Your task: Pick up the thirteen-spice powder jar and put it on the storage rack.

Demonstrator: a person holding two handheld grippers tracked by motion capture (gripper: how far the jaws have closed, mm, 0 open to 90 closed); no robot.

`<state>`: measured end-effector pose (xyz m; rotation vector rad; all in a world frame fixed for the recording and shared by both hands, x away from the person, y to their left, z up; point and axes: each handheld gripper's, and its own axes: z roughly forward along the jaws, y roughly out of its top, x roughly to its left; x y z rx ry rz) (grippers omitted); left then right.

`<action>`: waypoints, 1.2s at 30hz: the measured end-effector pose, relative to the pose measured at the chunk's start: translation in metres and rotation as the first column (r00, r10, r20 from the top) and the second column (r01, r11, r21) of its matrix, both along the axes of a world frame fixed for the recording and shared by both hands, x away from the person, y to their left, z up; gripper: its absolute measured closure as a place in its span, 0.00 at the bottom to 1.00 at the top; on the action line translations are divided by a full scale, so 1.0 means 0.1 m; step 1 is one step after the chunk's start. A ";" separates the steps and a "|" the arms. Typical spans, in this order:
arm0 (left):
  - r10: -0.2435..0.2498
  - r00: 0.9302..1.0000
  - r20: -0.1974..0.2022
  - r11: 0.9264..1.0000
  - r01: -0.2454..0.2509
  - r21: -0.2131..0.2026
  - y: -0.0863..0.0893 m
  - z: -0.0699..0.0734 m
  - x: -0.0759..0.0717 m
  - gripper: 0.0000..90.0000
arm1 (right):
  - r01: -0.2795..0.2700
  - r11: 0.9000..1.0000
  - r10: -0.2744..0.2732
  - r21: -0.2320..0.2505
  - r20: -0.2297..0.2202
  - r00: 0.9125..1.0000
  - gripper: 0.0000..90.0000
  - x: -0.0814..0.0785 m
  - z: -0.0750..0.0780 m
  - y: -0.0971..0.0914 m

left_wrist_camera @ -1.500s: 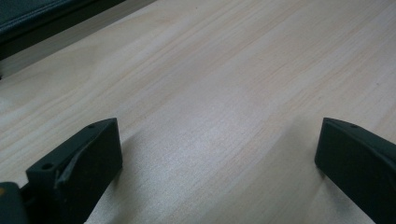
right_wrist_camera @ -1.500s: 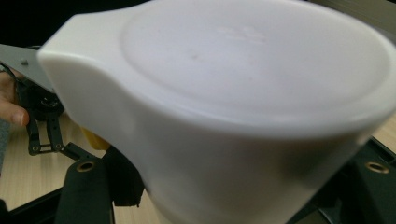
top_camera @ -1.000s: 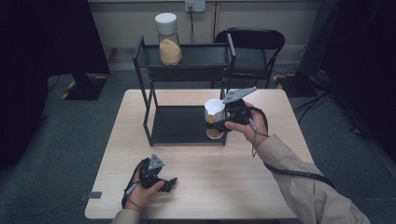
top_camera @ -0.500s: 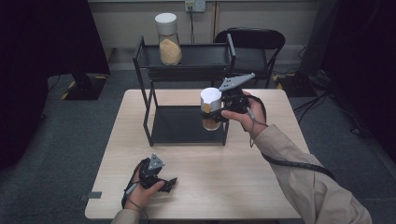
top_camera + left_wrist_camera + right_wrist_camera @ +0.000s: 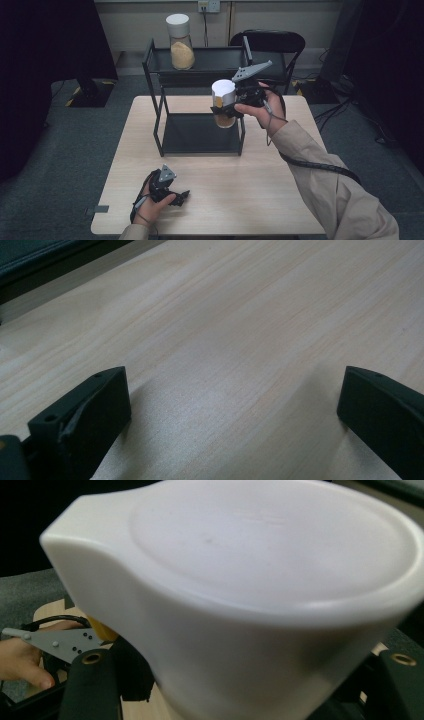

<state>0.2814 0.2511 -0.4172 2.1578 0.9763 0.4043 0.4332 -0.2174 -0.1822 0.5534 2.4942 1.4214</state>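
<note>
High view risk: your right gripper (image 5: 227,111) clamps jar (image 5: 224,103) midair; could clip rack (image 5: 155,120).
Left gripper (image 5: 182,196): jaws apart, idle.

My right gripper (image 5: 226,106) is raised, arm stretched forward, jaws clamped around a white-lidded jar (image 5: 224,102). My left gripper (image 5: 176,194) rests low on the worktop (image 5: 260,195), jaws spread wide.

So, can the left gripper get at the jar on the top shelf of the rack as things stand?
Probably not without a long stretch: the left gripper rests at the near table edge, and the jar stands on the rack's top shelf, far side. Nothing blocks it, though.
</note>
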 end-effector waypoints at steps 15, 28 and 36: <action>-0.002 1.000 0.000 1.000 0.002 -0.001 0.00 0.00 0.00 0.00 | 0.014 1.000 -0.014 0.006 0.020 1.000 0.34 0.01 0.39 0.04; -0.002 1.000 0.000 1.000 0.002 0.000 0.00 0.00 0.00 0.00 | 0.022 1.000 -0.023 0.020 0.034 0.999 0.34 0.03 0.61 0.06; -0.004 1.000 -0.001 1.000 0.004 0.000 0.01 0.00 0.00 0.00 | 0.033 0.999 -0.034 0.035 0.042 0.999 0.34 0.06 0.73 0.07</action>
